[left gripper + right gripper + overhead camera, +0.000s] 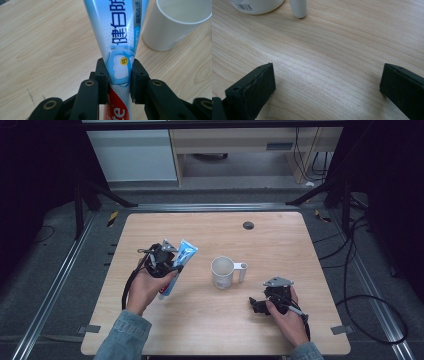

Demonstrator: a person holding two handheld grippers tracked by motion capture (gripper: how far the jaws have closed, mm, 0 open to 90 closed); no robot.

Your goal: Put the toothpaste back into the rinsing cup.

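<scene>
A blue, white and red toothpaste tube is held off the wooden table by my left gripper, whose jaws are shut on the tube's lower part. In the left gripper view the black jaws pinch the tube from both sides, and its flat crimped end points away toward the white mug. The mug stands upright at the table's middle, handle to the right. My right gripper rests low near the front right of the table, jaws wide apart over bare wood, nothing between them.
A dark round cable hole sits near the table's far edge. Black frame legs and cables lie on the floor around the table. In the right gripper view the mug's base and handle stand just ahead.
</scene>
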